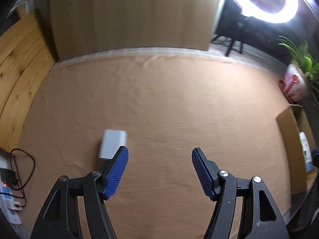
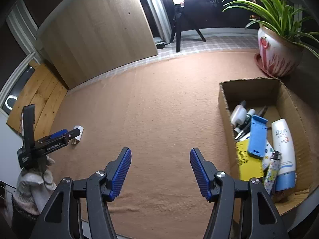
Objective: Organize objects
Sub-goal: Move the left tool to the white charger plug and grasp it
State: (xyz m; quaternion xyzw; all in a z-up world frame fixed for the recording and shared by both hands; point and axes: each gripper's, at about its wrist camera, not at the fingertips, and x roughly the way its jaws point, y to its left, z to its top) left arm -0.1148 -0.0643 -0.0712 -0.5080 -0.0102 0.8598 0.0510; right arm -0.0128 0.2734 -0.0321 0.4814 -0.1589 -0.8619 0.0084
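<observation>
The open brown cardboard box [image 2: 225, 99] at the right edge of the peach cloth-covered table [image 2: 159, 99] is already packed with bottles, a blue holder and a sunscreen tube, so it is judged the collection bin. One item is left out: a small white rectangular plug-in charger [image 1: 113, 146], prongs visible, lying far left. The left gripper [image 1: 160, 173] is held just beside it, jaws apart and empty, presumably for pickup. The right gripper [image 2: 160, 174] is held spread, nothing gripped.

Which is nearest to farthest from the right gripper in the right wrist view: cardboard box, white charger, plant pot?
From the right gripper:
1. Cardboard box, just right of the fingers.
2. White charger, left, by the left gripper.
3. Plant pot, far right corner.
</observation>
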